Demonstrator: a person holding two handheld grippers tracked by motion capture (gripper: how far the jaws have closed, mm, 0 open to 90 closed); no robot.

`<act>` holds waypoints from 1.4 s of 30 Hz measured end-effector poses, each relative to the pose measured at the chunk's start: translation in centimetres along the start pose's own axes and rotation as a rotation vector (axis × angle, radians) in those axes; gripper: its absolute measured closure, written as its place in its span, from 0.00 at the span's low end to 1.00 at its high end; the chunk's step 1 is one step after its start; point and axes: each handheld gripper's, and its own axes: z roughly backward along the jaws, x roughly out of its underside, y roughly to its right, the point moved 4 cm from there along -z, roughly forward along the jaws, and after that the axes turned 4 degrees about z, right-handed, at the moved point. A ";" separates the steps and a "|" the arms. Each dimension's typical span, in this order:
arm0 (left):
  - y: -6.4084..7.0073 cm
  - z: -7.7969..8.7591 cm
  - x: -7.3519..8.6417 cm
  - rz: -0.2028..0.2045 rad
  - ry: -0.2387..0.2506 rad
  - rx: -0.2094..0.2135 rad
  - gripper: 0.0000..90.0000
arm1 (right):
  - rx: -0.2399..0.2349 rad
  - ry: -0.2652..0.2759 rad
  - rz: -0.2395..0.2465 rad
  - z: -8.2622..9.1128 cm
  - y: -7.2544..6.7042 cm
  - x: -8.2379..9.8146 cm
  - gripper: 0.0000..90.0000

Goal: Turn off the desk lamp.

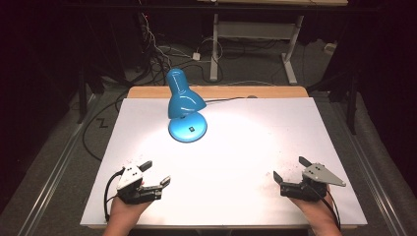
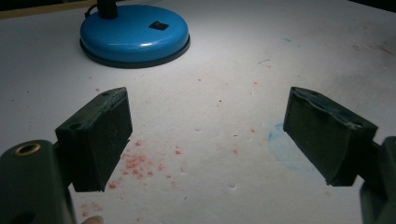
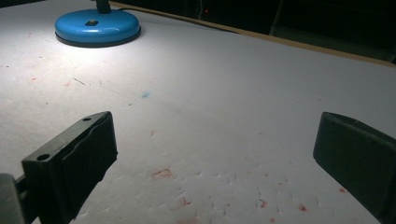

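Blue desk lamp [image 1: 186, 105], lit, upright near the far edge of the white table [image 1: 305, 147], left of centre; cord trailing over the far edge. Left gripper [image 1: 156, 173] near the near-left corner, right gripper [image 1: 289, 169] near the near-right corner: jaws wide apart, nothing between them. Likely risks: tipping the top-heavy shade with a high nudge; snagging the cord; slipping off the glossy base [image 2: 134, 33].
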 end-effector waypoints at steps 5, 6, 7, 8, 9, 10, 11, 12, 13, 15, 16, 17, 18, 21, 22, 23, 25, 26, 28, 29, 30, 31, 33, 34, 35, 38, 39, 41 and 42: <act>-0.1 -0.3 0.0 0.016 -0.018 -0.042 0.22 | 0.001 -0.004 0.004 0.0 0.1 0.1 0.00; -0.1 -0.4 0.1 0.020 -0.019 -0.047 0.23 | 0.000 -0.005 0.005 -0.1 0.1 0.1 0.00; -0.1 -0.5 0.1 0.023 -0.019 -0.049 0.28 | -0.003 -0.009 0.005 -0.2 0.1 0.2 0.00; -0.1 -0.5 0.1 0.025 -0.019 -0.051 0.28 | -0.003 -0.009 0.005 -0.2 0.1 0.2 0.00; -0.1 -0.5 0.1 0.025 -0.020 -0.051 0.32 | -0.004 -0.012 0.005 -0.2 0.1 0.2 0.00; -0.1 -0.6 0.1 0.027 -0.019 -0.049 0.34 | -0.003 -0.012 0.006 -0.2 0.1 0.2 0.00; -0.1 -0.6 0.1 0.027 -0.019 -0.043 0.36 | -0.003 -0.012 0.005 -0.2 0.1 0.2 0.00; -0.1 -0.6 0.1 0.026 -0.021 -0.040 0.39 | -0.003 -0.012 0.006 -0.2 0.1 0.2 0.00; -0.1 -0.5 0.2 0.022 -0.024 -0.037 0.43 | -0.002 -0.013 0.006 -0.2 0.1 0.3 0.00; 0.0 -0.6 0.2 0.013 -0.029 -0.035 0.47 | -0.003 -0.012 0.007 -0.2 0.1 0.3 0.00; 0.0 -0.6 0.2 0.013 -0.029 -0.035 0.49 | -0.002 -0.012 0.008 -0.2 0.1 0.3 0.00; 0.0 -0.6 0.2 0.011 -0.031 -0.032 0.51 | -0.003 -0.014 0.005 -0.2 0.1 0.3 0.00; 0.0 -0.6 0.3 0.011 -0.033 -0.031 0.53 | -0.003 -0.013 0.006 -0.2 0.0 0.3 0.00; -0.1 -0.6 0.3 0.016 -0.038 -0.028 0.59 | -0.005 -0.010 0.011 -0.2 0.0 0.2 0.00; -0.1 -0.6 0.3 0.016 -0.038 -0.028 0.61 | -0.006 -0.011 0.013 -0.2 0.0 0.2 0.00; 0.0 -0.6 0.3 0.017 -0.040 -0.030 0.63 | -0.006 -0.011 0.014 -0.2 0.0 0.2 0.00; 0.0 -0.7 0.3 0.013 -0.043 -0.028 0.68 | -0.004 -0.011 0.015 -0.2 0.0 0.2 0.00; 0.0 -0.7 0.3 0.007 -0.045 -0.025 0.71 | -0.004 -0.010 0.012 -0.2 0.0 0.2 0.00; 0.2 -0.7 0.3 -0.002 -0.044 -0.026 0.72 | -0.002 -0.011 0.013 -0.2 0.1 0.2 0.00; 0.2 -0.7 0.3 -0.001 -0.040 -0.020 0.75 | -0.003 -0.011 0.012 -0.2 0.1 0.2 0.00; 0.2 -0.7 0.3 0.000 -0.038 -0.018 0.76 | -0.002 -0.010 0.012 -0.2 0.0 0.2 0.00; 0.2 -0.7 0.3 0.000 -0.038 -0.018 0.79 | -0.001 -0.010 0.013 -0.1 0.0 0.2 0.00; 0.1 -0.7 0.3 -0.004 -0.039 -0.021 0.82 | -0.002 -0.010 0.013 -0.1 0.0 0.2 0.00; 0.1 -0.6 0.3 -0.005 -0.037 -0.021 0.86 | -0.002 -0.010 0.013 -0.1 0.0 0.2 0.00; 0.1 -0.6 0.2 -0.005 -0.037 -0.022 0.87 | -0.002 -0.009 0.014 -0.1 0.0 0.1 0.00; 0.1 -0.6 0.2 0.004 -0.031 -0.017 0.93 | -0.001 -0.007 0.013 -0.1 0.1 0.1 0.00; 0.1 -0.6 0.1 0.008 -0.033 -0.015 0.93 | -0.001 -0.005 0.014 -0.1 0.1 0.1 0.00; 0.1 -0.6 0.1 0.018 -0.038 -0.004 0.96 | -0.002 -0.005 0.015 0.0 0.1 0.1 0.00; 0.1 -0.6 0.1 0.023 -0.035 -0.001 0.97 | -0.003 -0.005 0.016 0.0 0.1 0.0 0.00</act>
